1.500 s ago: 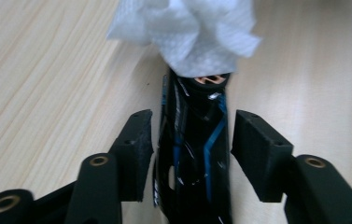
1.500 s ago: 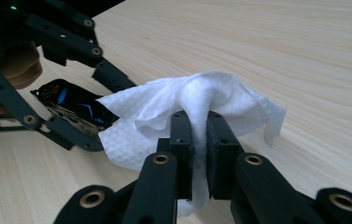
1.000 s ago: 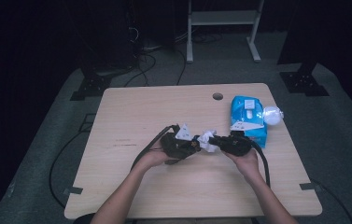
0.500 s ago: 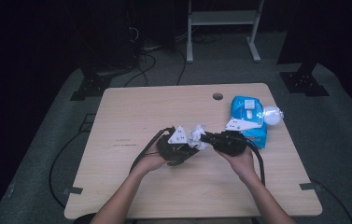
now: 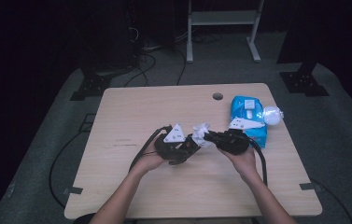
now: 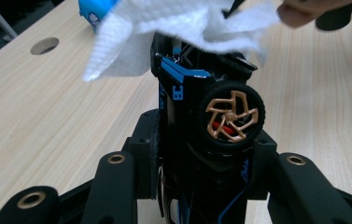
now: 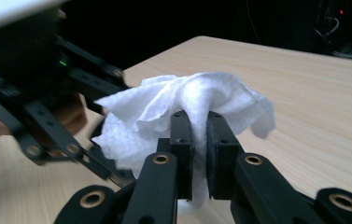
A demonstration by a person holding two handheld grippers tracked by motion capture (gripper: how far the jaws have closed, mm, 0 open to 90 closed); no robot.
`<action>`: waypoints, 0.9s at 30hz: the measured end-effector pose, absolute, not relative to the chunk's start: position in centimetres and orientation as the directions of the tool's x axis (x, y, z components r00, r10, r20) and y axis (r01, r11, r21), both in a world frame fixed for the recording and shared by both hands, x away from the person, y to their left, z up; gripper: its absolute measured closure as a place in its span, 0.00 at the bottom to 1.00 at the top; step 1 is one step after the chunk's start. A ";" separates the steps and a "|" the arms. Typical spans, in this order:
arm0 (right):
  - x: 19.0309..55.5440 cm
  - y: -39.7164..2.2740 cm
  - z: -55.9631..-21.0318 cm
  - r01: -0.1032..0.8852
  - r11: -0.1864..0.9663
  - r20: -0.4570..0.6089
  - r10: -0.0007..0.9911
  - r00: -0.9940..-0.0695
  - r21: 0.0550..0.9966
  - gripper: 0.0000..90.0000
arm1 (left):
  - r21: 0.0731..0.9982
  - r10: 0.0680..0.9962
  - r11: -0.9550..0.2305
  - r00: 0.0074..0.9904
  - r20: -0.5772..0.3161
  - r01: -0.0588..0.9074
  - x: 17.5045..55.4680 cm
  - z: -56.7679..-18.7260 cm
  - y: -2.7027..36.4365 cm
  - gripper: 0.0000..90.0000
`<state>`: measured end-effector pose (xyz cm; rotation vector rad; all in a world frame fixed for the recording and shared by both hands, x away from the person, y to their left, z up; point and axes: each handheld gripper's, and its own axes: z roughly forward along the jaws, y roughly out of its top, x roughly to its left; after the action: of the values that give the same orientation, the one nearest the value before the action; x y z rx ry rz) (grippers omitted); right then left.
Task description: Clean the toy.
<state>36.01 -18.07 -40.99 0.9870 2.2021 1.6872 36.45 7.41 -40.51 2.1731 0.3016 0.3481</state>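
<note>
**Inspector:** Toy car (image 6: 211, 121), black with blue trim and a bronze-spoked wheel, sits clamped between the jaws of the left gripper (image 5: 190, 148), nose pointing away from the hand. Location: above the table (image 5: 131, 116), slightly toward the person's side of its middle.

**Clerk:** And the other tool?

**Inspector:** Right gripper (image 5: 211, 136) has its jaws drawn nearly together, pinching a crumpled white wipe (image 7: 187, 105). In the left gripper view the wipe drapes over the far end of the car and touches it. In the high view the two tools meet tip to tip, the wipe (image 5: 200, 133) bunched between them.

**Clerk:** Obstructions?

**Inspector:** One blue packet (image 5: 248, 116) lies near the table's right edge, just behind and beside the right hand (image 5: 241, 158). A white bulb-shaped object (image 5: 272, 115) rests at the packet's far right side, close to that edge; I cannot tell whether it overhangs. A round hole (image 5: 217, 96) sits near the far edge, well apart from the work.

**Clerk:** Free room?

**Inspector:** Left half of the table is bare wood from the left hand (image 5: 152, 158) out to the left edge. Bare wood also runs from the grippers back to the far edge. The near edge is crossed by both forearms. Cables trail from each gripper, the left one looping over the table beside the left hand, the right one running along the right forearm.

**Clerk:** Tightest margin?

**Inspector:** Right side, between right gripper and packet.
</note>
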 end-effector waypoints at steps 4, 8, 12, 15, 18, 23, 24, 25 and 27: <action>35.9 -18.1 -41.0 0.386 0.130 0.233 0.613 -0.755 0.913 0.91 | 0.816 0.337 -0.572 0.931 0.138 0.086 36.5 -40.4 7.4 0.63; 35.6 -17.9 -40.0 0.354 0.120 0.217 0.599 -0.771 0.927 0.91 | 0.836 0.348 -0.540 0.930 0.122 0.092 36.4 -40.1 7.5 0.63; 35.8 -18.1 -40.5 0.370 0.126 0.223 0.608 -0.762 0.920 0.91 | 0.835 0.353 -0.543 0.926 0.133 0.088 36.4 -39.9 7.6 0.63; 35.9 -18.2 -40.8 0.383 0.137 0.224 0.617 -0.755 0.913 0.91 | 0.830 0.353 -0.550 0.926 0.132 0.092 36.5 -40.2 7.6 0.63; 35.7 -18.0 -40.6 0.378 0.129 0.227 0.609 -0.760 0.917 0.91 | 0.820 0.355 -0.566 0.924 0.146 0.088 36.5 -40.7 7.2 0.63; 35.4 -17.6 -39.7 0.345 0.136 0.200 0.599 -0.775 0.929 0.91 | 0.830 0.354 -0.551 0.925 0.139 0.086 36.4 -40.5 7.3 0.63; 35.5 -17.7 -39.9 0.351 0.136 0.203 0.605 -0.770 0.926 0.91 | 0.835 0.359 -0.543 0.923 0.137 0.088 36.4 -40.4 7.4 0.63; 35.7 -18.0 -40.1 0.360 0.137 0.207 0.610 -0.765 0.923 0.91 | 0.840 0.360 -0.535 0.923 0.134 0.087 36.4 -40.2 7.5 0.63; 36.0 -18.4 -40.8 0.381 0.133 0.221 0.625 -0.748 0.915 0.91 | 0.849 0.360 -0.522 0.925 0.125 0.089 36.4 -40.0 7.7 0.63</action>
<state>36.00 -18.43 -40.81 0.9937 2.1908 1.6632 36.38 7.71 -39.98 2.1069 0.3193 0.3522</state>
